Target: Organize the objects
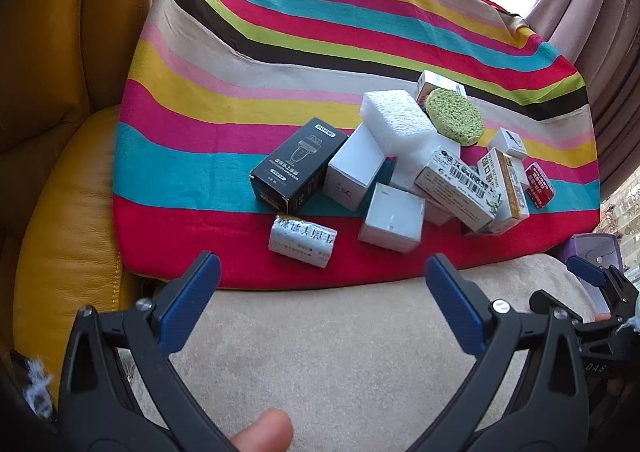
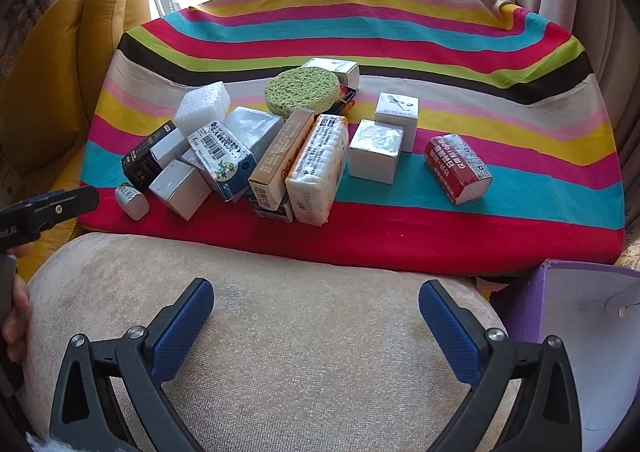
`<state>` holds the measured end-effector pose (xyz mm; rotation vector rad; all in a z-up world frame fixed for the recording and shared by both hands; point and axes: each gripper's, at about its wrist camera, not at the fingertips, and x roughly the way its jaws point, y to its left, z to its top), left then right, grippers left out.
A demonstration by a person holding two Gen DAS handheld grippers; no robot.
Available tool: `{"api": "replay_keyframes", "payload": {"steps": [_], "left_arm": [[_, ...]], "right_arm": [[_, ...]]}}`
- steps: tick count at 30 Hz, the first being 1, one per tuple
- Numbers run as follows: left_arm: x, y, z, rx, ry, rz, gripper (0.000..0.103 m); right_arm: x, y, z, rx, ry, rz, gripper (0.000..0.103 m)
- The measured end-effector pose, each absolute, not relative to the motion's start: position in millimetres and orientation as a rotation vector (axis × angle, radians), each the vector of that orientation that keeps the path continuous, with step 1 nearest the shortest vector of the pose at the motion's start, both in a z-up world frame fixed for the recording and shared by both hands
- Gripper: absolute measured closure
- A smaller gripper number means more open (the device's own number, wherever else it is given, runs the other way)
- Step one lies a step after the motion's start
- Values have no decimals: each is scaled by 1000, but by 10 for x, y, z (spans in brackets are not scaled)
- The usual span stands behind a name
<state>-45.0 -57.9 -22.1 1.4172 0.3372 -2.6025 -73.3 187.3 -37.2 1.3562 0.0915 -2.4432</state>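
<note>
Boxes [image 2: 276,156] piled, lower ones half-hidden.

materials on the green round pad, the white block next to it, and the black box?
Green round pad: looks like cellulose sponge, matte, open irregular pores across its face.
White block: probably expanded foam, matte, grainy surface with soft edges.
Black box: printed cardboard carton, smooth with a slight sheen, crisp folded edges and white print.

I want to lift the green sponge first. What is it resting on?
The green sponge leans on a white box and a dark red-edged box. Anything else beneath it is covered.
</note>
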Motion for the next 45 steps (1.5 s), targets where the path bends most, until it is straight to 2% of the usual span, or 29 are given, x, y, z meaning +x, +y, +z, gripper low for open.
{"api": "replay_keyframes", "payload": {"steps": [17,26,45], "left_arm": [[-457,-508,-298,1408,312,-2588,2],[-341,-369,-170,1287,226,-2706,2],[-331,-338,-238,1325,295,-2698,2]], "right_arm": [[-743,1844,-407,1344,126,-2480,0],[-729,1961,-189,1189,76,-2678,0],[-759,1911,-225,1227,112,-2657,0]]}}
